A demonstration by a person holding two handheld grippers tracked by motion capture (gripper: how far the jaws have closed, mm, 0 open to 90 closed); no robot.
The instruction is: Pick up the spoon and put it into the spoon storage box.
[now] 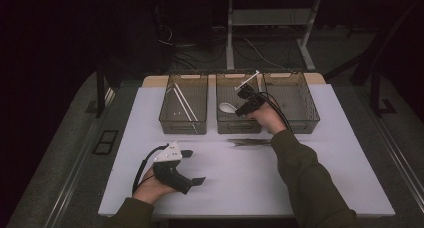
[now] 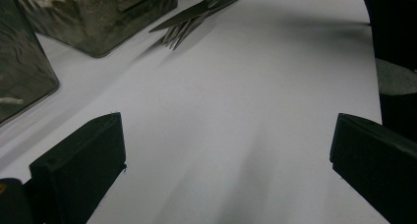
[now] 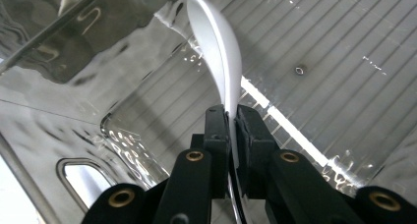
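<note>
Right gripper view puts your right gripper (image 3: 231,123) clenched on the handle of a white spoon (image 3: 219,47), its bowl pointing ahead of the jaws and hanging inside the middle bin (image 3: 314,86), above that bin's ribbed floor. In the high view the same right gripper (image 1: 244,100) reaches over the near wall of the middle bin (image 1: 239,129) and the spoon (image 1: 227,107) sits low in it, so I judge this piece almost delivered: you only need to let go. To the left of that tool, the left bin (image 1: 183,128) already holds what look like pale chopsticks (image 1: 185,103). To its right, the right bin (image 1: 300,125) looks bare. Just behind your right wrist, on the sheet, dark forks (image 1: 252,142) lie unsorted, so that work seems left. Your left gripper (image 1: 192,167) rests on the sheet well apart from the bins, jaws spread wide and grasping nothing. Everything stands on a white sheet (image 1: 240,188) over a grey table (image 1: 65,153). Beyond it the room is dark, with a desk frame (image 1: 270,18) and loose cables on the floor.
</note>
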